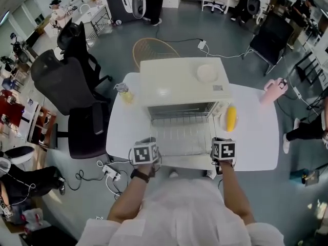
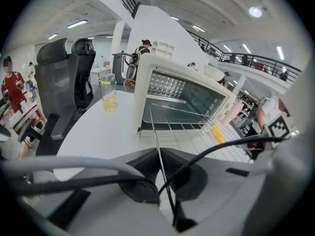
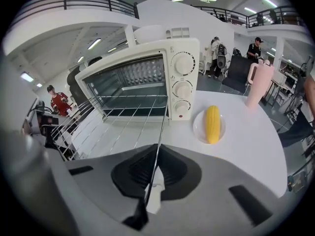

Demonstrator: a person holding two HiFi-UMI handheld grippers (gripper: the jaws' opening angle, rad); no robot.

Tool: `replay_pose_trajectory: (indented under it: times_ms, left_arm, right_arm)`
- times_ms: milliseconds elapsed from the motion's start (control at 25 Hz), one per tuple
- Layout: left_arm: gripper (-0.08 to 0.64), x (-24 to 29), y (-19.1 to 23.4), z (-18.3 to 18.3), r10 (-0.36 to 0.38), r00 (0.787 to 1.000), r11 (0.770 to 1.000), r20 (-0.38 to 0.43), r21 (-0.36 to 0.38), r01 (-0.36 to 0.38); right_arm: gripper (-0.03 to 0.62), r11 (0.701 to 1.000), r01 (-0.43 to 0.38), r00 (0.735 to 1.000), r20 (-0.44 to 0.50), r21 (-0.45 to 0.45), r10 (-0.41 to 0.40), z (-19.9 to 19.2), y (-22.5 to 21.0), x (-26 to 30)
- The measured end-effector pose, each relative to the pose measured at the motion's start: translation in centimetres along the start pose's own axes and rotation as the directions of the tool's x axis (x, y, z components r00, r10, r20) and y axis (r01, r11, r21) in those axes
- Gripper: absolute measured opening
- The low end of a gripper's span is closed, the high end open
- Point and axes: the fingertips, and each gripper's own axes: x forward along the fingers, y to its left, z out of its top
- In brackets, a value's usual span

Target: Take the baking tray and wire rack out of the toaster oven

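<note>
**Observer:** Which way does the rack lie?

**Operator:** The wire rack (image 1: 182, 137) lies level. Its long wires run front to back, out of the mouth of the toaster oven (image 1: 179, 81) and toward me. Its back part sits inside the mouth, and its front part reaches out over the folded-down door (image 1: 179, 162).

**Observer:** And your hold on it?

**Operator:** My left gripper (image 2: 158, 154) is clenched on the rack's left side wire. My right gripper (image 3: 156, 154) is clenched on the right side wire. In each gripper view the wire passes straight between the closed jaws.

**Observer:** What room is there to move?

**Operator:** The near edge of the bench (image 1: 256, 137) lies just under both grippers. To the left, the bench is bare between the oven and a jar of yellow liquid (image 1: 124, 93). To the right, an ear of corn (image 1: 231, 118) on a small plate sits just beside the oven's front corner, near my right gripper. A pink tumbler (image 1: 271, 90) stands at the far right edge, well apart from the rack. An office chair (image 1: 66, 81) stands off the bench's left side.

**Observer:** What can't you read?

**Operator:** In the head view the marker cubes cover both sets of fingertips. The oven's inside below the rack is too dark to make out. A dark cable crosses the left gripper view.
</note>
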Motion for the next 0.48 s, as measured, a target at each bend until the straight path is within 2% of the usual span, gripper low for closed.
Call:
replay_pose_trajectory:
  times_ms: [280,480]
  left_arm:
    - [0.009,0.1,-2.8,-1.8,-0.028,0.999,0.999,-0.015,-0.026,0.027]
    - [0.009,1.3,-6.9,-2.5,-0.038,0.999,0.999,-0.037,0.004,0.038]
  right_arm:
    - [0.005,1.000,0.009,1.000,0.027,0.004,-0.009,-1.8,-2.3,-1.2]
    - [0.005,1.000,0.022,0.999,0.031,0.013,-0.022,-2.9,-6.4,-2.3]
